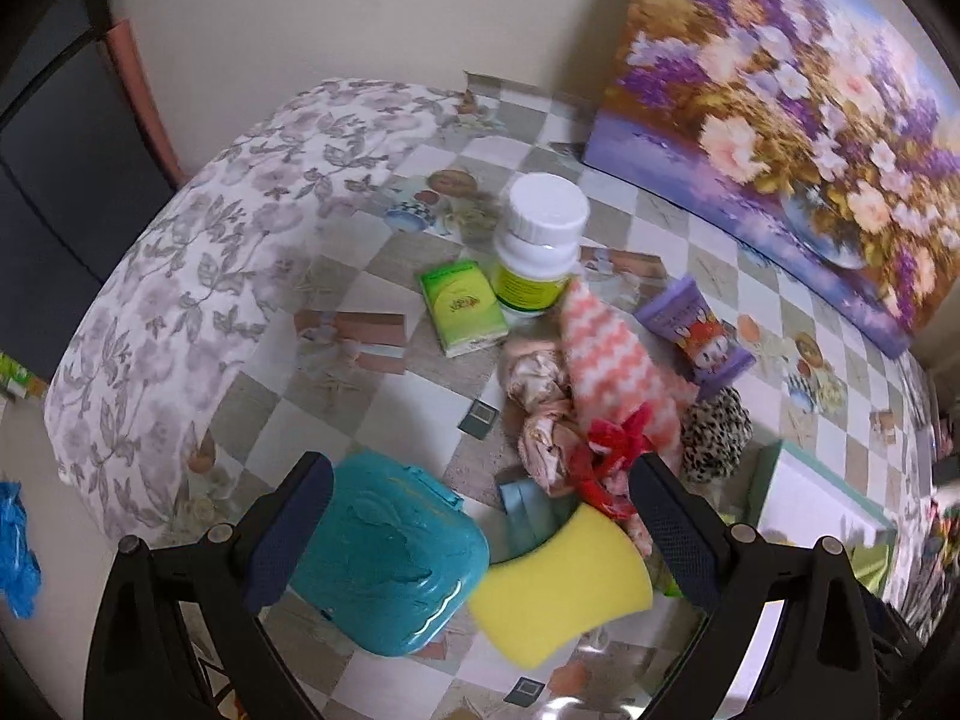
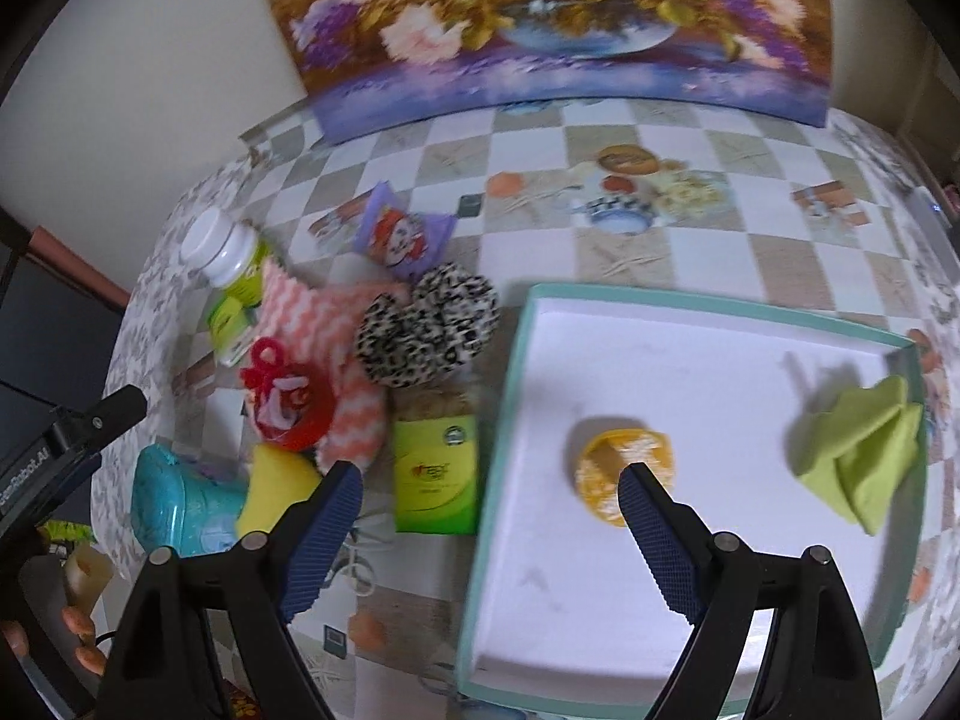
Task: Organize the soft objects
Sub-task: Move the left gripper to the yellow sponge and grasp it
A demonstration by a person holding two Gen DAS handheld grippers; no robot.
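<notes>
Below, left gripper (image 1: 480, 516), jaws apart, over yellow sponge (image 1: 561, 585); right gripper (image 2: 489, 519), jaws apart, above white tray (image 2: 708, 360).

Bench (image 2: 690, 276) covered with checkered patterned cloth. Plain cream wall (image 1: 360, 12) behind. Floral painting (image 2: 540, 18) leans against wall at bench's far edge. Dark furniture (image 1: 54, 180) at left.

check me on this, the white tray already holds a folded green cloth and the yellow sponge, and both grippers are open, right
Not quite. The white tray holds the folded green cloth and a round orange-yellow scrubber, not the yellow sponge; the right wrist view shows that sponge outside on the table, beside the teal box. The left gripper and right gripper are both open.
</notes>
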